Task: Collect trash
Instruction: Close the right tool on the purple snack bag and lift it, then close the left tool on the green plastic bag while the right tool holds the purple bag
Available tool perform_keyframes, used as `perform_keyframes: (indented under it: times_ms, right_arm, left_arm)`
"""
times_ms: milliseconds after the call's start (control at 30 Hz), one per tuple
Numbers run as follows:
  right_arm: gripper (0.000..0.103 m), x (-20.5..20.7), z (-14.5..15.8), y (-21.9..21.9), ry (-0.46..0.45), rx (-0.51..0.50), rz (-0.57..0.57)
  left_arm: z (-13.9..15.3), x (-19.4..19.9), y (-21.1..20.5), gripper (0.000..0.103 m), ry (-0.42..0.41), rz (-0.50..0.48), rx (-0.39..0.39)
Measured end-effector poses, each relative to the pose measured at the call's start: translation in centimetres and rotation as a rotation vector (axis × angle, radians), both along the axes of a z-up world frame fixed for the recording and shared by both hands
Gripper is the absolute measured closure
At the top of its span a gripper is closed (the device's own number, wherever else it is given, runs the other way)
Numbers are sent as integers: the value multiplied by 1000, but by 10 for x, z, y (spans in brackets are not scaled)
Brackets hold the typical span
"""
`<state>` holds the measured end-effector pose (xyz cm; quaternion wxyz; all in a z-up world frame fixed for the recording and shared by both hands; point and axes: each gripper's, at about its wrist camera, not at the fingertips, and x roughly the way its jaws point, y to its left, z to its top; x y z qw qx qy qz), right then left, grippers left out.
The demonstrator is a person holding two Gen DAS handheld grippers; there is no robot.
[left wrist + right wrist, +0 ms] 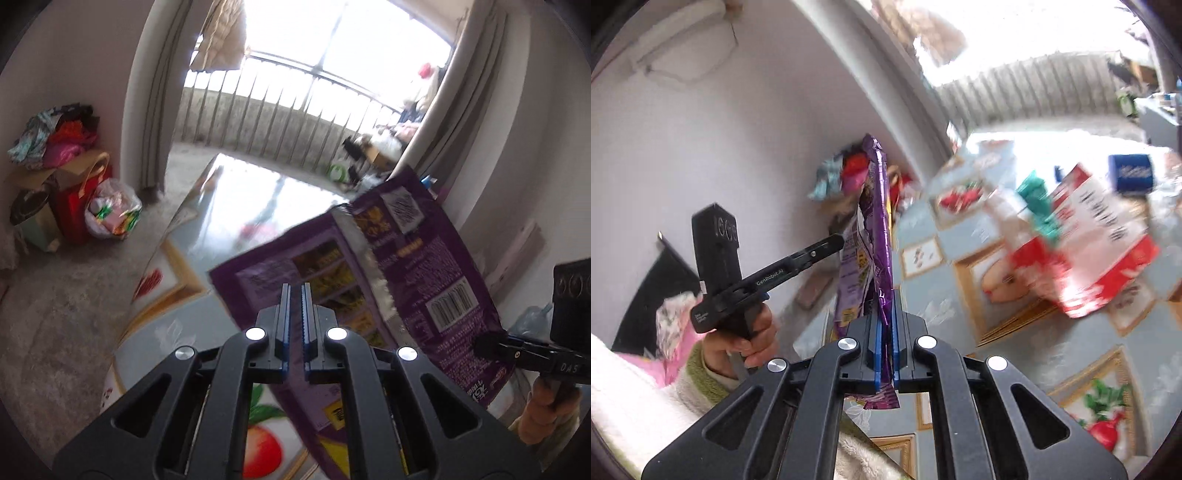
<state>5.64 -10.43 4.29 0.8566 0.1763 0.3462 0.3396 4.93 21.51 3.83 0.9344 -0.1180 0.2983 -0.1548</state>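
Observation:
A purple snack bag [424, 266] with a barcode and a silver seam hangs in the air above the table, stretched between both grippers. In the left wrist view my left gripper [295, 286] is shut on the bag's lower left part. My right gripper [487, 345] pinches its lower right corner. From the right wrist view the bag [879, 206] stands edge-on and upright, and the right gripper [885, 295] is shut on its bottom edge. The left gripper [840, 240], held by a hand, grips the bag's far side.
Below is a table [236, 206] under a glossy fruit-pattern cloth. On it lie a red and white packet [1100, 251], a teal item [1038, 206] and a blue box [1132, 177]. Clothes and bags [74, 184] are piled by the left wall. A railing [280, 107] is beyond.

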Motion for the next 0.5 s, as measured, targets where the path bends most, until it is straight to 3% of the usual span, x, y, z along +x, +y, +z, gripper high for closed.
perform_keyframes:
  times_ms: [233,333,500]
  right_arm:
    - [99,-37,16,-126,-41,208,-261]
    - [99,-57,2,-180,-16,321,-393]
    - [99,-66,-32,-218,58,376,-510]
  left_arm:
    - [17,33,-55,97,-41,-105,-28]
    - [11,60,-79,90,2,-128,-37]
    - [-2,119,-96,87,115,-117,-151]
